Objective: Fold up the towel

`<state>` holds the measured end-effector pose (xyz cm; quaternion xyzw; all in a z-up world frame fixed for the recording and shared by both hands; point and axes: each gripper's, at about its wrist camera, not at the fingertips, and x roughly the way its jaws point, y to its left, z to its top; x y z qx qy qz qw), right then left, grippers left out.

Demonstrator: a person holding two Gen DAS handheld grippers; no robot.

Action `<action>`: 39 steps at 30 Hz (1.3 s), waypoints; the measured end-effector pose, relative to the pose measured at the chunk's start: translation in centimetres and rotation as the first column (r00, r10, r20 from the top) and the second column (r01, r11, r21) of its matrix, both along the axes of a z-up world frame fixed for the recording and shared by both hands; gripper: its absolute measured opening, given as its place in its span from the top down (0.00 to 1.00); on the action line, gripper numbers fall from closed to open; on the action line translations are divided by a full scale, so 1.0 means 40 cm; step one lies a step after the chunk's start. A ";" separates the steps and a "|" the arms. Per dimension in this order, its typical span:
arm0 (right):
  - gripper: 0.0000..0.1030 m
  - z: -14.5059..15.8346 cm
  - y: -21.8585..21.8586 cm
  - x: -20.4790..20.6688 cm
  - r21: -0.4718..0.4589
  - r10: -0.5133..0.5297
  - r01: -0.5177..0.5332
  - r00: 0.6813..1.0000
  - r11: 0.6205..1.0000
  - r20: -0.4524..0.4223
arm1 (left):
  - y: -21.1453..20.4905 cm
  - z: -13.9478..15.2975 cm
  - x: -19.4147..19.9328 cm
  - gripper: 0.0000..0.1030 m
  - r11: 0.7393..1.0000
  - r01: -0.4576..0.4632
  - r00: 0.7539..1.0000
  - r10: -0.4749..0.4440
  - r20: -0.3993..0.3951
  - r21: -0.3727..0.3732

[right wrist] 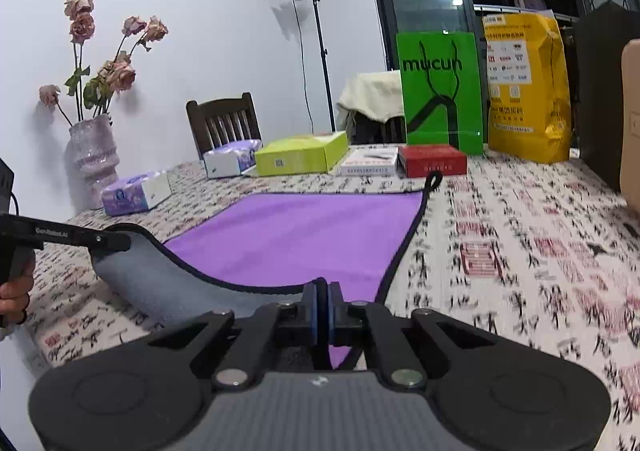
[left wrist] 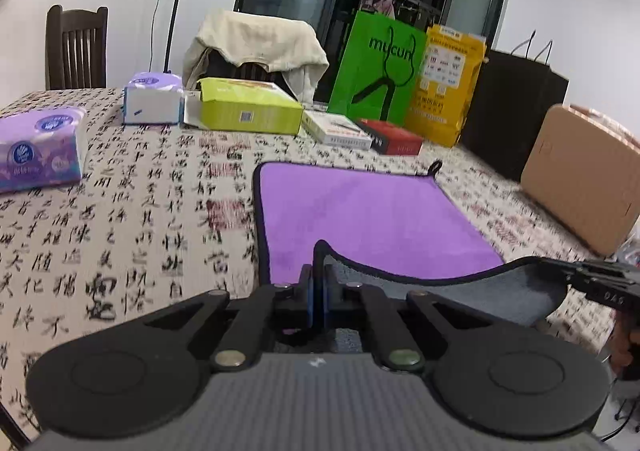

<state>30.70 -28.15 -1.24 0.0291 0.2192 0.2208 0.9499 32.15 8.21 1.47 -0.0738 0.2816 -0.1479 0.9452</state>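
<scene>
A purple towel (left wrist: 360, 211) with a dark hem and a grey underside lies on the patterned tablecloth; it also shows in the right wrist view (right wrist: 304, 235). My left gripper (left wrist: 319, 283) is shut on the towel's near left corner and holds it raised, grey side showing. My right gripper (right wrist: 322, 303) is shut on the near right corner, also lifted. The near edge sags between the two grippers. Each gripper shows in the other's view, the right one (left wrist: 576, 279) and the left one (right wrist: 120, 241). The far edge and hanging loop (right wrist: 434, 179) lie flat.
Behind the towel stand tissue packs (left wrist: 40, 149), a lime box (left wrist: 248, 107), a white box, a red box (left wrist: 394, 137), green (left wrist: 376, 67) and yellow bags, a black bag and a cardboard box (left wrist: 580, 175). A vase with dried roses (right wrist: 94, 155) stands at far left.
</scene>
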 end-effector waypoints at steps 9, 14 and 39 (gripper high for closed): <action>0.96 0.057 0.014 0.083 -0.013 0.008 -0.007 0.999 1.000 0.041 | 0.012 0.061 0.122 0.95 0.998 -0.004 1.000 0.002 -0.030 -0.060; 0.96 0.075 0.009 0.144 -0.021 -0.001 0.002 0.999 1.000 0.051 | 0.001 0.070 0.173 0.95 0.999 0.010 1.000 -0.011 -0.028 -0.045; 0.95 0.080 0.016 0.324 -0.026 -0.013 0.013 1.000 1.000 -0.001 | -0.023 0.041 0.357 0.95 0.999 0.046 0.999 -0.046 -0.017 -0.018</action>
